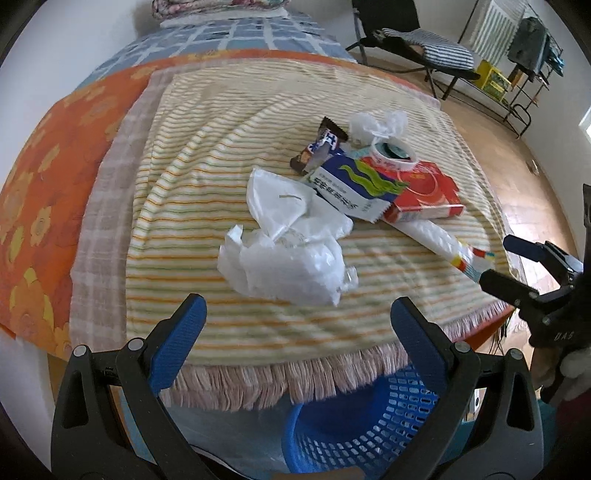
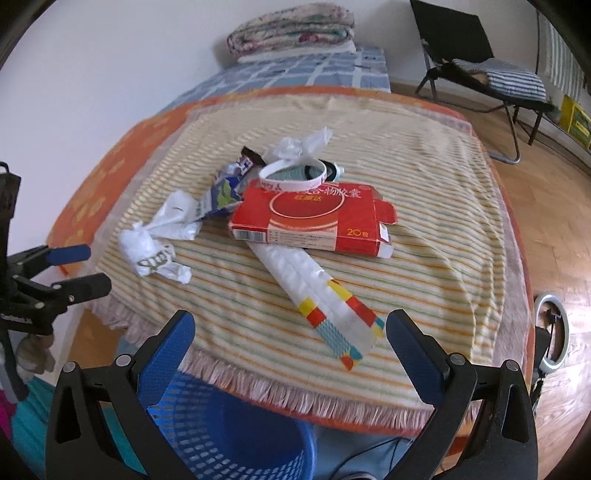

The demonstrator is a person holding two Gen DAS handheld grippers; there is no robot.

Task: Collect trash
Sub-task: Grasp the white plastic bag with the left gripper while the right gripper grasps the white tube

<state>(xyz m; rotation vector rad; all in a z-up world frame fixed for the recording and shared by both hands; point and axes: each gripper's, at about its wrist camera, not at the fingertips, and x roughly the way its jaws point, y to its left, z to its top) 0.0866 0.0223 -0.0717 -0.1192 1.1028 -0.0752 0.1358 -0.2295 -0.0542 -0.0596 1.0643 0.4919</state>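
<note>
1. Left gripper [image 1: 295, 325] low over the near edge of the striped blanket [image 1: 207, 206], fingers wide apart, nothing between them.
2. Right gripper [image 2: 290, 334] likewise spread wide and empty, at the blanket's fringed edge.
3. Crumpled white bag [image 1: 284, 254] just ahead of the left gripper, lying on the blanket, untouched.
4. Long white wrapper [image 2: 321, 295] with red, yellow and teal end pointing toward the right gripper, its far end tucked under the red box [image 2: 314, 218].
5. Red box lying flat mid-blanket, end flap open.
6. Tape roll [image 2: 293, 175] resting on the box's far edge.
7. Blue-and-green packet [image 1: 354, 184] leaning against the box's left side, overlapping the white bag's top.
8. Dark snack wrapper [image 1: 317, 144] behind the packet, beside a wad of clear plastic [image 1: 376, 123].
9. Blue basket [image 2: 229, 432] on the floor below the blanket's fringe, between the two grippers; inside not clearly visible.
10. Folded quilt [image 2: 291, 27] at the far end of the bed; black folding chair [image 2: 476, 59] with a striped cushion on the wooden floor to the right.
</note>
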